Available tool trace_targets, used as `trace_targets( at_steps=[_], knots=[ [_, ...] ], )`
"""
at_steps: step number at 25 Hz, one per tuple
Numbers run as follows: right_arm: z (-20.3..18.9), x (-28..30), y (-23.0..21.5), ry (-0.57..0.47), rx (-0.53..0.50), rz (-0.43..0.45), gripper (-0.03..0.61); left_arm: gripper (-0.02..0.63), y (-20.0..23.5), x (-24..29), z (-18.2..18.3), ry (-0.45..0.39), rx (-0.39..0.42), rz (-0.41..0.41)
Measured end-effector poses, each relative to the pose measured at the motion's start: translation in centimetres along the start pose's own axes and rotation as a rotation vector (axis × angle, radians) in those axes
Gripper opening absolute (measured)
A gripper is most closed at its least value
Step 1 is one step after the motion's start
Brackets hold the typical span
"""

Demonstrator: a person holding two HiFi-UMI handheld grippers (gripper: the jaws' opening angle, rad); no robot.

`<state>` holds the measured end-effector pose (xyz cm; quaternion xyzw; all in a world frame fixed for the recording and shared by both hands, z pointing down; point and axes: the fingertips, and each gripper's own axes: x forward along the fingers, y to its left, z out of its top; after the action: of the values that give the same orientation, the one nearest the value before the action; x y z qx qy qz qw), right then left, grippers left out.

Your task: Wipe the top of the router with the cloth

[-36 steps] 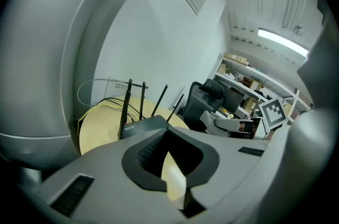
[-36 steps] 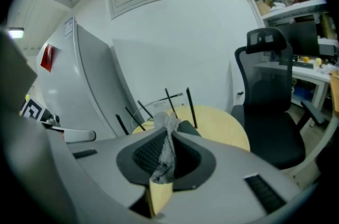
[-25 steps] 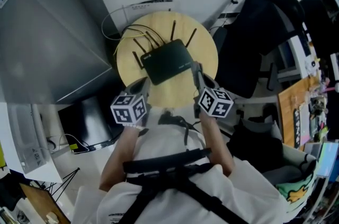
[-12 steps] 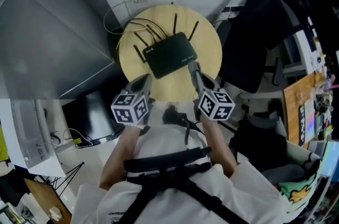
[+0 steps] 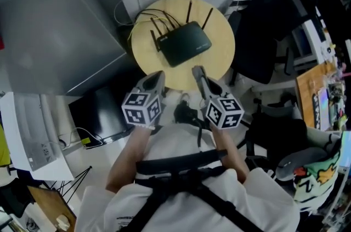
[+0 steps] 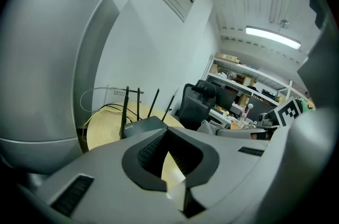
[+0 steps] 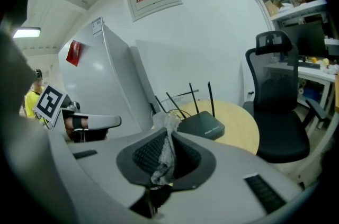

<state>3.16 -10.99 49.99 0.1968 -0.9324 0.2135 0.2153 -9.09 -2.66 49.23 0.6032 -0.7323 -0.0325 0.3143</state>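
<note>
While left claw (image 6: 169, 163) gapes, right claw (image 7: 164, 160) pinches cloth (image 7: 168, 139).

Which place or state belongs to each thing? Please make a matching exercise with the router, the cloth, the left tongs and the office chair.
Things:
1. router
2. cloth
3. left tongs
4. office chair

Places or states:
A. empty, slightly apart
B. standing beside the round table
C. lying on the round table
D. clamped in the right tongs

Pairs: 1-C, 2-D, 3-A, 4-B
</note>
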Motion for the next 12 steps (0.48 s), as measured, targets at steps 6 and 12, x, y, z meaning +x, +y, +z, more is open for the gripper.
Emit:
trace_targets(
  at_steps=[6,12],
  knots=[
    [-2.2,-3.5,2.8,-0.009,0.001,-0.039,0.035,-0.003,-1.4,-2.9,-1.5,0.013,0.024,-0.063],
    [-3.9,-5.9,3.2,-0.035,0.031,-0.090,0.035,-0.003,-2.6,-5.1,-2.9,0.023,0.044,-0.097]
  ],
)
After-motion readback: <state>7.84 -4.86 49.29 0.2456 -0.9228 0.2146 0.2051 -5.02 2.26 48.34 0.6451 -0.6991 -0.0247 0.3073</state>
